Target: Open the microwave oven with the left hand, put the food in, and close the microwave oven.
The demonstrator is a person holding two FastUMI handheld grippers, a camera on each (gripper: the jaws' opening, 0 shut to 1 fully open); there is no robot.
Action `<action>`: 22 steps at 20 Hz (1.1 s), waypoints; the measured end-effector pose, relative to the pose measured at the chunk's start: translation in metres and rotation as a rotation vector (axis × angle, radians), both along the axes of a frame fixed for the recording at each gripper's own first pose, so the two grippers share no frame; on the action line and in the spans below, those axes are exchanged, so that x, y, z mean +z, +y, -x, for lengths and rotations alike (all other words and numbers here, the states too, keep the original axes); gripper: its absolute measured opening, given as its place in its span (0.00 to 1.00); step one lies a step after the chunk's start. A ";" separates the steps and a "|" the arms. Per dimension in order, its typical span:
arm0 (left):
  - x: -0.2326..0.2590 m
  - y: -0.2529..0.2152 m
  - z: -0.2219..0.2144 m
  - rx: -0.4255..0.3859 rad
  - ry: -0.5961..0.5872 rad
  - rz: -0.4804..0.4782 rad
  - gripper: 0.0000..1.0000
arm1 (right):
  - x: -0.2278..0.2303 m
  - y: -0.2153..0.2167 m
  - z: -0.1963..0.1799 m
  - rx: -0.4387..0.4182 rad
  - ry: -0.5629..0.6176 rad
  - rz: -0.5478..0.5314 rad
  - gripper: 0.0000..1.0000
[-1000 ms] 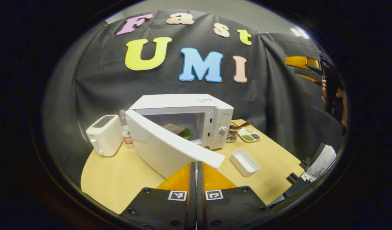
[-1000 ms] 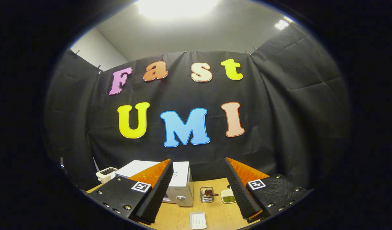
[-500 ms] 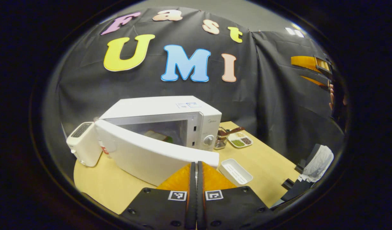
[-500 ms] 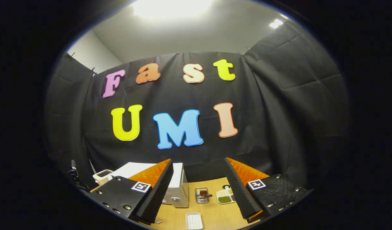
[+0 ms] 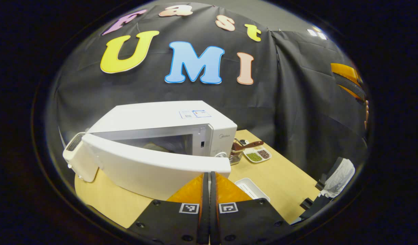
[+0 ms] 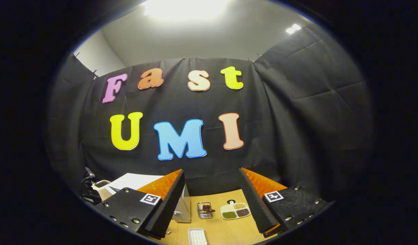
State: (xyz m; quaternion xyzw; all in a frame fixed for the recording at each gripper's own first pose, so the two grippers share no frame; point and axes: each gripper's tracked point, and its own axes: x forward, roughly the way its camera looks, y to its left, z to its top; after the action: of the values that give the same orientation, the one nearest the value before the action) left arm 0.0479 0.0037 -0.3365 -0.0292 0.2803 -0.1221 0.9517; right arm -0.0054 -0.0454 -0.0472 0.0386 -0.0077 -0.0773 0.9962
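closing looks like the step in hand: the white box-shaped microwave oven [image 5: 168, 117] sits on the pale wooden table [image 5: 283, 177] with its wide white door [image 5: 154, 166] partly swung out, long axis running left to right, free edge touching or just ahead of the left gripper [image 5: 209, 177], whose fingers are pressed together on nothing. the food [image 5: 157, 147], a dim shape, lies inside the microwave cavity. so the door's free edge lies straight in front of this nearer gripper; a forward push toward the microwave should finish it. right of the microwave, a metal rack [image 5: 234, 156], a sectioned dish [image 5: 258, 154] and a white tray [image 5: 251, 189] stand apart from the door's swing. the right gripper [image 6: 212, 204], fingers spread and empty, hangs well off to the right.
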 end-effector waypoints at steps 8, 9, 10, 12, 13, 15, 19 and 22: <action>-0.014 -0.001 -0.036 0.052 0.042 0.018 0.07 | -0.006 -0.010 -0.006 -0.010 0.021 0.015 0.95; -0.014 -0.002 -0.041 0.052 0.044 0.015 0.07 | -0.007 -0.012 -0.006 -0.014 0.026 0.015 0.95; -0.014 -0.004 -0.045 0.049 0.041 0.016 0.07 | -0.007 -0.014 -0.006 -0.018 0.029 0.016 0.95; -0.015 -0.007 -0.054 0.045 0.040 0.010 0.07 | -0.008 -0.022 -0.006 -0.030 0.033 0.021 0.95; -0.016 -0.008 -0.059 0.045 0.039 0.004 0.07 | -0.009 -0.025 -0.006 -0.037 0.035 0.023 0.95; -0.017 -0.009 -0.069 0.054 0.041 0.007 0.07 | -0.010 -0.031 -0.006 -0.047 0.041 0.022 0.95; -0.019 -0.010 -0.086 0.066 0.049 0.017 0.07 | -0.018 -0.042 -0.011 -0.063 0.059 0.025 0.95; -0.021 -0.009 -0.098 0.073 0.051 0.009 0.07 | -0.019 -0.046 -0.014 -0.068 0.065 0.026 0.95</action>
State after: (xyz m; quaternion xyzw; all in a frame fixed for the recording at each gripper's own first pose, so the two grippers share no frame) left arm 0.1463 -0.0054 -0.3579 -0.0467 0.3026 -0.0877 0.9479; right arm 0.0089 -0.0914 -0.0665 0.0228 0.0224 -0.1123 0.9932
